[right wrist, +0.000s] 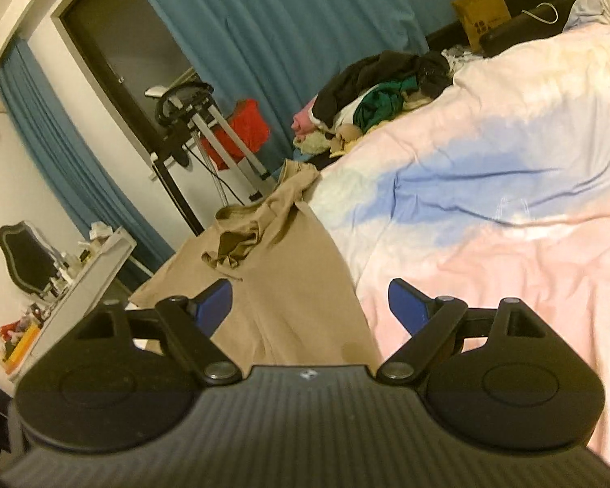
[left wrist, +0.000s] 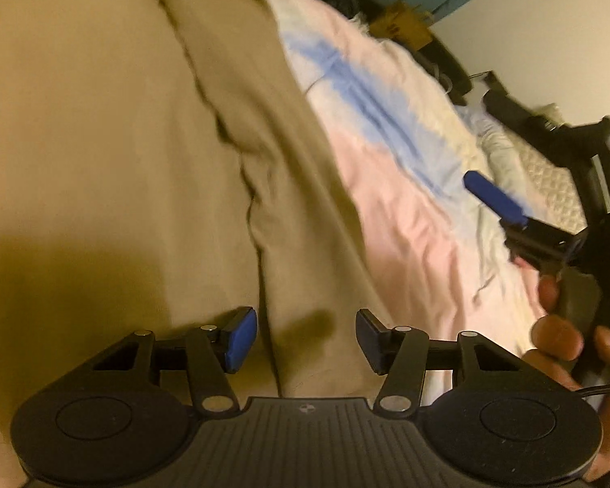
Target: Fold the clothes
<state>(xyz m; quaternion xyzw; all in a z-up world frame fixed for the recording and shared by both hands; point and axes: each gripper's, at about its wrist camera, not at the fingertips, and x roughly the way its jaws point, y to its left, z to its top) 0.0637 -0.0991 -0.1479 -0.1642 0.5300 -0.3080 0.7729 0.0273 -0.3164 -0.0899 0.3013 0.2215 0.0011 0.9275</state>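
A tan garment [left wrist: 122, 142] lies spread on the bed, with a long folded strip running down its right side beside the pink, blue and white bedspread [left wrist: 406, 223]. My left gripper [left wrist: 307, 337] hangs just above the strip's near end. Its jaws stand partly apart over the cloth, and the pads touch nothing that I can see. My right gripper [right wrist: 311, 305] is open over the same tan garment [right wrist: 288, 284] at its border with the bedspread [right wrist: 508, 203], with nothing between its fingers. In the left wrist view one of its blue fingers [left wrist: 496, 199] shows at the right, held by a hand [left wrist: 557, 333].
A pile of mixed clothes [right wrist: 382, 93] sits at the far end of the bed. Blue curtains [right wrist: 284, 20], a brown paper bag [right wrist: 482, 16], a metal-framed machine [right wrist: 195, 114] and a cluttered white shelf [right wrist: 89, 276] stand beyond the bed.
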